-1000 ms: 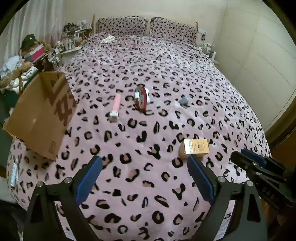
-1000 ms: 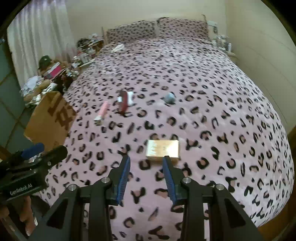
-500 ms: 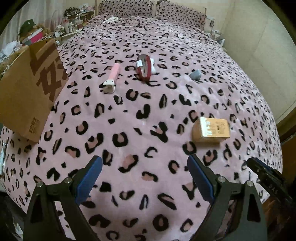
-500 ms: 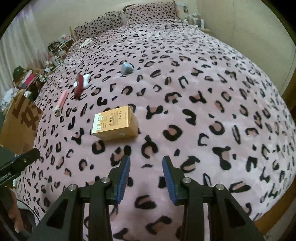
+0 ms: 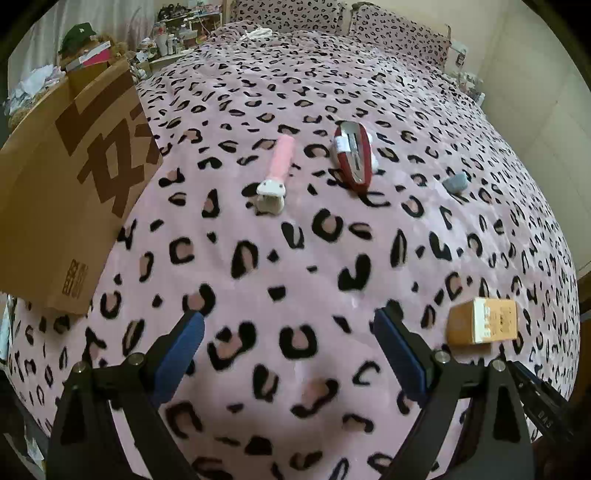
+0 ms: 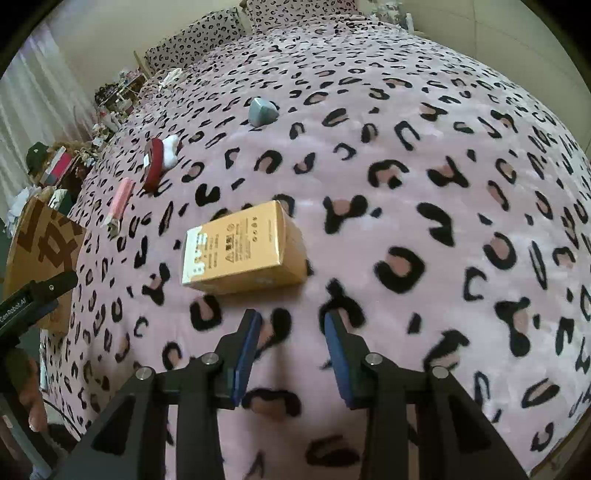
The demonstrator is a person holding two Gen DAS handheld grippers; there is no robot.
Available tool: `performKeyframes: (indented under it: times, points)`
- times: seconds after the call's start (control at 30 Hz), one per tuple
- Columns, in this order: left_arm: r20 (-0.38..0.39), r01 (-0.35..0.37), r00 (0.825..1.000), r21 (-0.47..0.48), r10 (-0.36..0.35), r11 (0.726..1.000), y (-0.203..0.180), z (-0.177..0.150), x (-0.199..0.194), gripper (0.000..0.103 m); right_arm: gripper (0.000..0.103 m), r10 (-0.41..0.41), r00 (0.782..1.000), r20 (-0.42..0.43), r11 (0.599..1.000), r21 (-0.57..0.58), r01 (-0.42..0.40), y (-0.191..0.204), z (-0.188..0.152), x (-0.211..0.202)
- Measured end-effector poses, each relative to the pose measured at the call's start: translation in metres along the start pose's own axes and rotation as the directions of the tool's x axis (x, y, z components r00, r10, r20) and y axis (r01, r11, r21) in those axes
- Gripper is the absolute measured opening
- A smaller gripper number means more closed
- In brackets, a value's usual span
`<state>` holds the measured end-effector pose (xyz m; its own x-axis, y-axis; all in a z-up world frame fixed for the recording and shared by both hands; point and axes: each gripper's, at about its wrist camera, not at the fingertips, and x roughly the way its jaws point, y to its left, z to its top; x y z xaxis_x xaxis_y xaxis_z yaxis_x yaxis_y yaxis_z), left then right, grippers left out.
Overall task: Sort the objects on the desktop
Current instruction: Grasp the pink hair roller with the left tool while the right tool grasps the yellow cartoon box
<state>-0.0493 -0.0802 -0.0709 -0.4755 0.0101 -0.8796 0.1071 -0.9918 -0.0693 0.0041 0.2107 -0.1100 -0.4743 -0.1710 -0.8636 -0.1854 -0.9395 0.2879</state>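
Observation:
Several items lie on a leopard-print bed cover. A small tan box lies just ahead and left of my right gripper, which is open by a narrow gap with nothing between its fingers. My left gripper is wide open and empty above bare cover, with the tan box to its right. Farther off lie a pink tube-shaped item, a red oval item and a small grey-blue item. The right wrist view shows the same pink item, red item and grey-blue item.
A large cardboard box stands tilted at the bed's left edge. Cluttered shelves and piles line the far left side. Pillows sit at the headboard and a wall runs along the right. A hand shows at the lower left.
Both grippers have sunk toward the bed cover and moved forward, so the items look larger. The tan box now lies close ahead of the right gripper. Neither jaw opening has changed.

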Motion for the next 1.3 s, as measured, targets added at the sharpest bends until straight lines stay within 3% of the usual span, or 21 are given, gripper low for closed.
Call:
performKeyframes:
  times: [0.13, 0.27, 0.5, 0.57, 0.8, 0.93, 1.07, 1.2, 1.3]
  points:
    - [0.017, -0.003, 1.000, 0.017, 0.003, 1.000, 0.002, 0.016, 0.010, 0.094, 0.037, 0.049, 0.999, -0.015, 0.997, 0.064, -0.048, 0.000, 0.010, 0.008]
    - [0.040, -0.018, 0.999, 0.030, 0.017, 0.999, 0.003, 0.048, 0.025, 0.094, 0.037, 0.037, 0.999, -0.001, 0.997, 0.064, -0.037, 0.003, 0.021, 0.011]
    - [-0.021, -0.027, 0.999, 0.042, 0.028, 0.999, -0.001, 0.099, 0.083, 0.094, 0.041, 0.065, 0.997, -0.043, 0.990, 0.126, -0.059, 0.003, 0.037, 0.035]
    - [-0.041, -0.023, 0.999, 0.045, 0.025, 0.999, -0.002, 0.105, 0.097, 0.094, 0.041, 0.105, 0.993, -0.052, 0.983, 0.159, -0.096, 0.005, 0.042, 0.046]
    - [-0.080, 0.010, 0.997, 0.022, -0.008, 1.000, 0.001, 0.114, 0.130, 0.094, 0.056, 0.206, 0.978, 0.023, 0.934, 0.293, -0.204, 0.012, 0.067, 0.065]
    - [-0.084, 0.008, 0.996, 0.032, -0.006, 0.999, 0.000, 0.113, 0.140, 0.094, 0.072, 0.233, 0.969, 0.078, 0.891, 0.383, -0.245, 0.010, 0.074, 0.080]
    - [-0.085, 0.012, 0.996, 0.045, -0.009, 0.999, -0.003, 0.116, 0.144, 0.094, 0.072, 0.234, 0.967, 0.103, 0.871, 0.419, -0.255, 0.017, 0.083, 0.094]
    - [-0.079, 0.001, 0.997, 0.059, 0.004, 0.998, -0.008, 0.116, 0.148, 0.093, 0.072, 0.204, 0.972, 0.114, 0.895, 0.380, -0.232, 0.029, 0.090, 0.099]
    - [-0.078, -0.004, 0.997, 0.071, 0.010, 0.997, -0.012, 0.114, 0.150, 0.080, 0.067, 0.207, 0.970, 0.125, 0.904, 0.355, -0.239, 0.029, 0.089, 0.099]
